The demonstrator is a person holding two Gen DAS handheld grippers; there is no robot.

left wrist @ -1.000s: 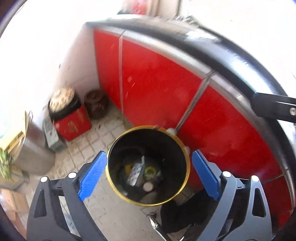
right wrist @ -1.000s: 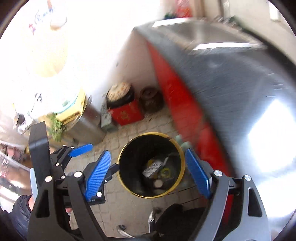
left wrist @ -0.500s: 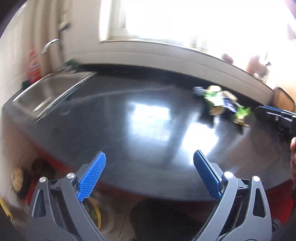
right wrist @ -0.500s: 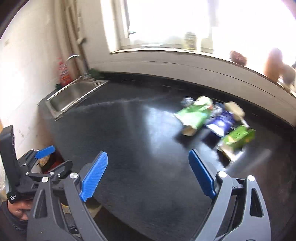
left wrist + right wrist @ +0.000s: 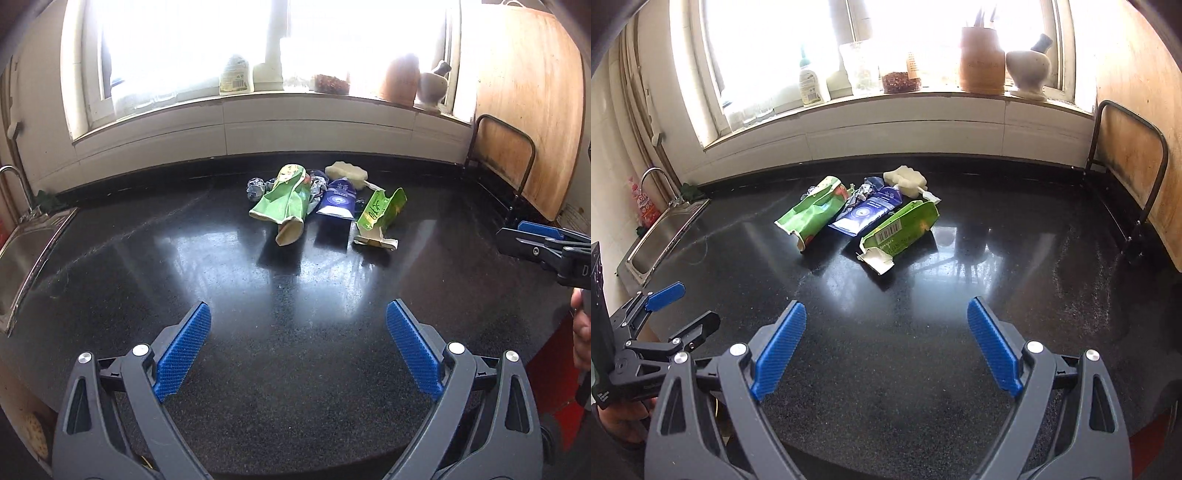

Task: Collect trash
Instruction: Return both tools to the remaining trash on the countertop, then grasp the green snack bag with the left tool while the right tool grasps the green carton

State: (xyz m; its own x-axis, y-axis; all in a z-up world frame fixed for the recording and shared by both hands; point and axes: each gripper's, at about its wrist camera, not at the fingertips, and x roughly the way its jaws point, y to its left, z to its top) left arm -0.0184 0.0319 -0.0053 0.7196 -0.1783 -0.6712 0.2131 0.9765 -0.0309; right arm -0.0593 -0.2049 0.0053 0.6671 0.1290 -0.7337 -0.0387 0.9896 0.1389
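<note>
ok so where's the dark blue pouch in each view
Left wrist view: the dark blue pouch lies just right of centre, in the upper half, between the green bag and the green carton.
Right wrist view: the dark blue pouch lies just left of centre, between the same two.
Shared landmark: the white mortar and pestle on the windowsill, upper right.

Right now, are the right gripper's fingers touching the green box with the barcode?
Apart. The right wrist view shows bare black counter between the open right gripper and the green box.

Home kitchen, black stone countertop [image 5: 923, 332], steel sink [image 5: 665, 232] with tap, mortar and pestle [image 5: 1028, 70] on windowsill
</note>
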